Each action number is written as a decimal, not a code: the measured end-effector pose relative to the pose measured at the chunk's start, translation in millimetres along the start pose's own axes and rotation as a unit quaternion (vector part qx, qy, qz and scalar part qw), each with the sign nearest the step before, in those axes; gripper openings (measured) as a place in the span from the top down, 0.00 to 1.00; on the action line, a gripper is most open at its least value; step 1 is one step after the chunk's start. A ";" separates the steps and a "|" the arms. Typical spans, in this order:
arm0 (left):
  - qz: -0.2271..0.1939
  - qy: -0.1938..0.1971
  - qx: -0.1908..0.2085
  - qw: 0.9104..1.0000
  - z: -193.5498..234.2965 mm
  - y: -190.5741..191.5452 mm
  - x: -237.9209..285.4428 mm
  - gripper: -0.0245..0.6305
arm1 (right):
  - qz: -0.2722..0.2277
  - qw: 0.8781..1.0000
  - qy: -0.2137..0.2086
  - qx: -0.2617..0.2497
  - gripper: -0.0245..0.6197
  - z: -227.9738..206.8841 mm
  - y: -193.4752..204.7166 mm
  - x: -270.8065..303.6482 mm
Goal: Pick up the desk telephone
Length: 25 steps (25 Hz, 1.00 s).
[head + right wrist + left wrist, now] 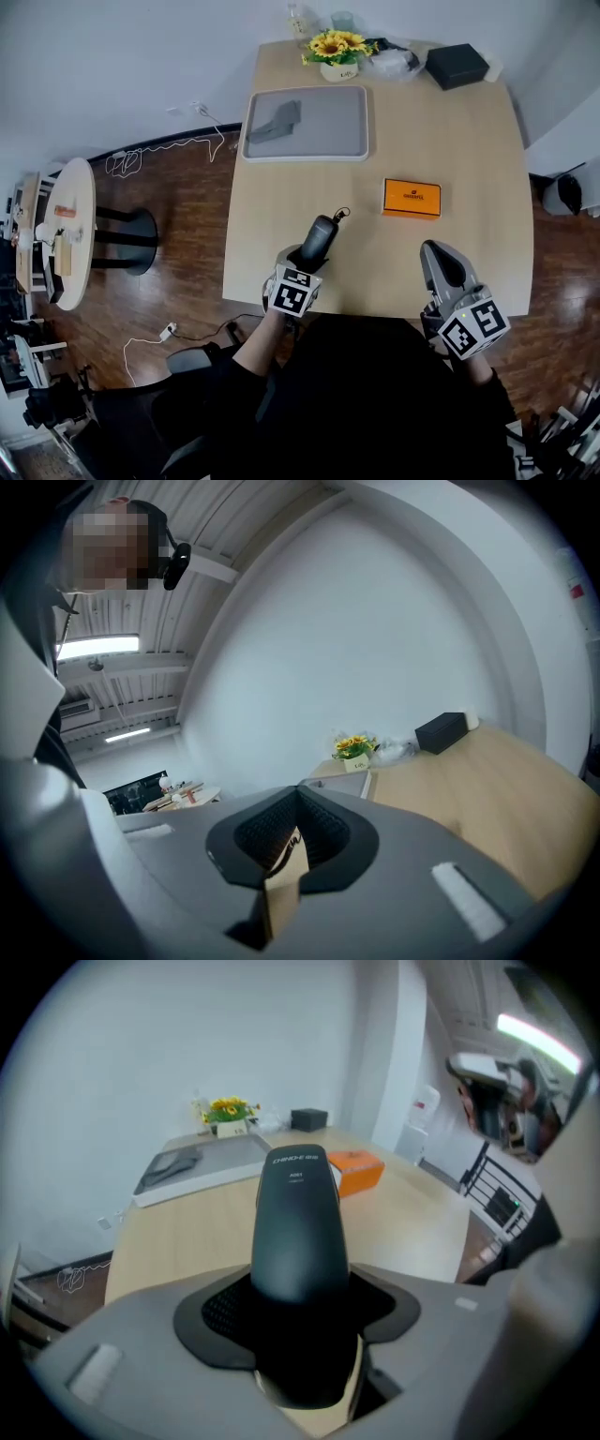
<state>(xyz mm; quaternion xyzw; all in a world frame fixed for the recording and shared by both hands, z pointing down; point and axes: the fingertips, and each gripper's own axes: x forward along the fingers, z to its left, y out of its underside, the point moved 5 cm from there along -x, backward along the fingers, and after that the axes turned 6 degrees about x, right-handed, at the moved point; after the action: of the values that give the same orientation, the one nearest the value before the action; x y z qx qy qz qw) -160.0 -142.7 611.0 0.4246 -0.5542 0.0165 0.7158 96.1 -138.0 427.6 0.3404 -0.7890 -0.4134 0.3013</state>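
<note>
A black telephone handset [320, 236] is clamped in my left gripper [307, 258] near the table's front edge, pointing away from me, with a short cord end curling at its far tip. In the left gripper view the handset [298, 1222] stands between the dark pads of the left gripper [300, 1321], lifted above the table. My right gripper [441, 265] hovers over the front right of the table; in the right gripper view its pads [323, 832] meet with nothing between them. A grey phone-like object [277, 122] lies on a grey tray [337, 141].
An orange box [412, 198] lies mid-table. At the far edge stand a pot of sunflowers [337, 49], a black box [457, 66] and clear wrapping. Left of the light wooden table [469, 150] are dark floor, cables and a small round table [73, 225].
</note>
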 end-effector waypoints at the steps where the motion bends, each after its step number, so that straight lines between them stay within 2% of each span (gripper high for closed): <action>1: -0.024 -0.011 -0.017 0.999 6.4 -15.3 -12.3 0.56 | -0.002 1.000 0.001 -0.002 0.96 0.6 -1.9 -0.5; 3: -0.079 -0.034 -0.042 0.995 19.1 -47.3 -39.7 0.56 | -0.007 1.000 0.005 -0.005 0.96 1.5 -5.5 -1.6; 6: -0.151 -0.064 -0.064 0.984 33.2 -85.8 -84.7 0.56 | -0.015 1.000 0.010 -0.008 0.96 2.4 -9.6 -3.9; 9: -0.193 -0.084 -0.077 0.975 39.2 -104.7 -123.5 0.56 | -0.025 0.999 0.018 -0.008 0.96 0.8 -13.2 -7.0; 12: -0.220 -0.105 -0.087 0.966 42.3 -108.9 -155.3 0.56 | -0.033 0.999 0.027 -0.005 0.96 -0.6 -15.8 -9.9; 17: -0.258 -0.140 -0.074 0.953 41.9 -109.0 -185.2 0.56 | -0.035 0.999 0.035 -0.004 0.96 0.3 -15.4 -11.0; 25: -0.259 -0.142 -0.081 0.952 45.2 -103.4 -187.5 0.56 | -0.035 0.999 0.035 -0.006 0.96 6.5 -13.0 -9.6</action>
<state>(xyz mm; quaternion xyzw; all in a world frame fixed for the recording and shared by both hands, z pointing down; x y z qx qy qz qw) -216.4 -153.2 399.9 0.4916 -0.5205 -0.2746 0.6419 100.5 -133.1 411.5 0.3798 -0.7631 -0.4164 0.3161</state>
